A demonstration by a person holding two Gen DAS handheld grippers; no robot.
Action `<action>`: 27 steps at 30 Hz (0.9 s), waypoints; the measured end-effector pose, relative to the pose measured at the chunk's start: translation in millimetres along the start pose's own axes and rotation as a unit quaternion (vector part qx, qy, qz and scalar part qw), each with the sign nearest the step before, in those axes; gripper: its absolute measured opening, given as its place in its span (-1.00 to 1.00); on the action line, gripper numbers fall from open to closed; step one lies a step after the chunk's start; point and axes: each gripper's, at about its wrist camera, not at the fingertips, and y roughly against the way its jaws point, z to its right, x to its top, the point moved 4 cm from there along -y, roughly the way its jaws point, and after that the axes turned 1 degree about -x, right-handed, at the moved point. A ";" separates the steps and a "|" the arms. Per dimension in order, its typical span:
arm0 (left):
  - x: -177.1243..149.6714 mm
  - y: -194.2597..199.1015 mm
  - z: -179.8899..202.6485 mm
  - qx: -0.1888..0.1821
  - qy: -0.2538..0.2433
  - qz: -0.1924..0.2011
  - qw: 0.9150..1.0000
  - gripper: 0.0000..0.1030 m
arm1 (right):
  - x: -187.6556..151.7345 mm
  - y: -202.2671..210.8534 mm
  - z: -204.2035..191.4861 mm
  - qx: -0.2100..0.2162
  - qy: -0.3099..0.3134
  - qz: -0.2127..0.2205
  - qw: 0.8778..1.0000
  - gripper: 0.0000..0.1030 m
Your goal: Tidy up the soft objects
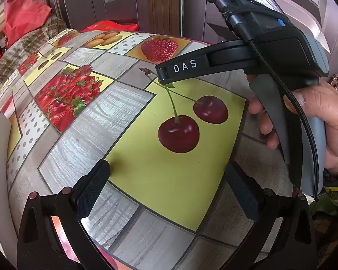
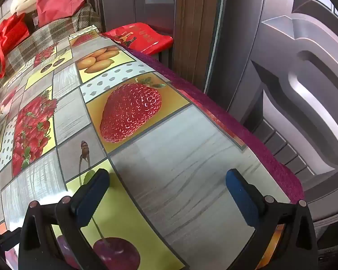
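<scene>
Above fruit-print tablecloth (image 1: 173, 180), both grippers gaping

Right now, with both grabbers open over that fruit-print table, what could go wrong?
1. No soft thing lies between either gripper's fingers, so closing now would probably catch nothing.
2. The right gripper hovers near the table's purple edge; things set there might slide off.
3. The right gripper's cable hangs close to the left gripper and could snag.

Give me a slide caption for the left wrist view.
Open left claw above fruit-print tablecloth; right claw hand-held alongside.
</scene>
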 end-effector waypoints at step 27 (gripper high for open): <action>0.0 0.0 0.0 0.001 -0.001 0.000 1.000 0.99 | -0.2 -0.3 0.0 0.000 0.000 -0.004 1.000 1.00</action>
